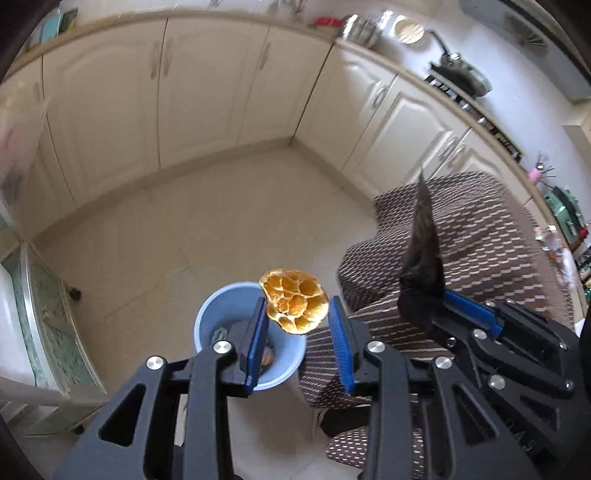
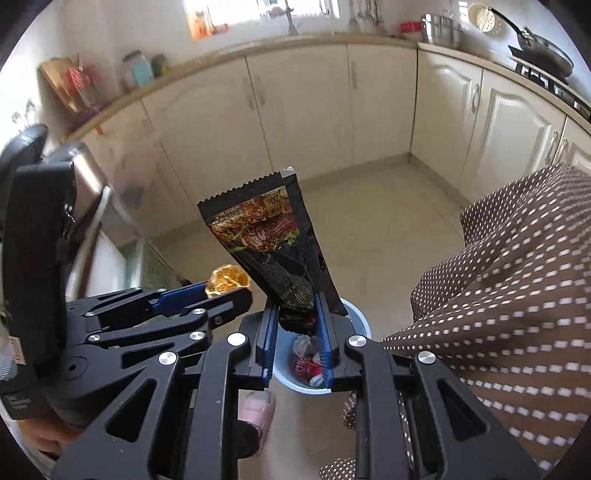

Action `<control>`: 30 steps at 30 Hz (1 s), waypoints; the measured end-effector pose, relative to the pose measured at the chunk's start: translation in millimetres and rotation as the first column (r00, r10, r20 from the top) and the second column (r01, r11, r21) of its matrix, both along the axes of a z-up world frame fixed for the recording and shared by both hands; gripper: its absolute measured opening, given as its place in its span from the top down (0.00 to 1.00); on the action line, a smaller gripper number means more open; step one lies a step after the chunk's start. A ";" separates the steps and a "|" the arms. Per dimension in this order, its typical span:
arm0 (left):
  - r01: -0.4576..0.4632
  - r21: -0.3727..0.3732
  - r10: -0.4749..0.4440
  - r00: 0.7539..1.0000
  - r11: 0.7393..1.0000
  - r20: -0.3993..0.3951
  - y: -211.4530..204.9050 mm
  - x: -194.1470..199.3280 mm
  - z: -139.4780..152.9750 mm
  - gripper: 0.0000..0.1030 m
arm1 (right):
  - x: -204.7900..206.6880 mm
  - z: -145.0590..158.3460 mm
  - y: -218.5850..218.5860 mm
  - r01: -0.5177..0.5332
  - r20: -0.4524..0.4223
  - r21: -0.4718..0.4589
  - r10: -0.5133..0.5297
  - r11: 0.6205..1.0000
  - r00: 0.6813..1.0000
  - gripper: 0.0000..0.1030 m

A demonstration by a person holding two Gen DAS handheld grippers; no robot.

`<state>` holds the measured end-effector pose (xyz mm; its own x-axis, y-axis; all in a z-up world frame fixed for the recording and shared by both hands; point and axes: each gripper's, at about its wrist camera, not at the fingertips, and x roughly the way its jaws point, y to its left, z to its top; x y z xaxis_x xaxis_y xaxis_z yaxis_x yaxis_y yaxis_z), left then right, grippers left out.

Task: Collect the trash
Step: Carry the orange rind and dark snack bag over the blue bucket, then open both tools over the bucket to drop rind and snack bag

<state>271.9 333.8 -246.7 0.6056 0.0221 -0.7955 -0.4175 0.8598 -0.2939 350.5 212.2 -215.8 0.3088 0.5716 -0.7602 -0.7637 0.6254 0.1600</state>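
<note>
Kitchen colours over the bin

Orange peel (image 1: pixel 295 301), pale blue bin (image 1: pixel 214 314), black printed wrapper (image 2: pixel 273 243), lower right brown white-dashed trousers (image 2: pixel 498 295), cream cabinets (image 1: pixel 207 92).

Cream cabinets (image 1: pixel 207 92), tiled floor (image 1: pixel 207 206), frying pan (image 2: pixel 546 51), steel pot (image 2: pixel 441 27), pink slipper (image 2: pixel 260 410)

The setting was a domestic kitchen. Cream panelled cabinet doors (image 2: pixel 303 107) with metal handles ran along two walls beneath a beige stone countertop (image 2: pixel 332 38), meeting at a corner above a pale tiled floor (image 1: pixel 207 221). A dark frying pan (image 2: pixel 543 50) sat on a black gas hob (image 1: pixel 476 107), near a steel pot (image 2: pixel 439 27) and a round perforated skimmer (image 2: pixel 482 16) on the wall. A wooden cutting board (image 2: pixel 59 83) and glass jars (image 2: pixel 138 70) stood on the counter. A bright window (image 2: pixel 258 11) lay above a tap.
</note>
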 end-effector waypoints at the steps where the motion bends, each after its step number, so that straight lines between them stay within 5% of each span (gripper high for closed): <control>1: -0.001 -0.016 0.001 1.000 1.000 -0.014 5.6 3.8 -10.4 0.69 | 4.2 -10.8 6.9 0.015 0.013 -0.029 -0.014 0.999 1.000 0.82; 3: -0.008 -0.054 0.006 1.000 0.999 -0.028 14.1 11.4 -27.2 0.69 | 5.2 -24.3 19.2 0.023 0.084 -0.091 -0.016 0.996 0.996 0.82; 13: -0.013 -0.112 0.000 0.993 0.994 -0.118 40.0 52.8 -92.4 0.68 | 44.7 -76.2 23.4 0.091 0.011 -0.147 -0.091 0.985 0.996 0.82; 17: -0.023 -0.179 -0.002 0.990 0.984 -0.138 45.3 64.6 -103.2 0.66 | 49.7 -87.8 22.7 0.108 -0.017 -0.146 -0.112 0.983 0.994 0.82; 20: -0.040 -0.171 0.020 0.993 0.985 -0.116 46.9 65.0 -101.1 0.49 | 52.5 -91.0 22.1 0.113 -0.029 -0.148 -0.119 0.982 0.992 0.82; 30: -0.059 -0.158 0.040 0.992 0.986 -0.119 55.8 52.6 -96.0 0.49 | 52.9 -100.2 28.9 0.096 -0.069 -0.152 -0.108 0.984 0.992 0.82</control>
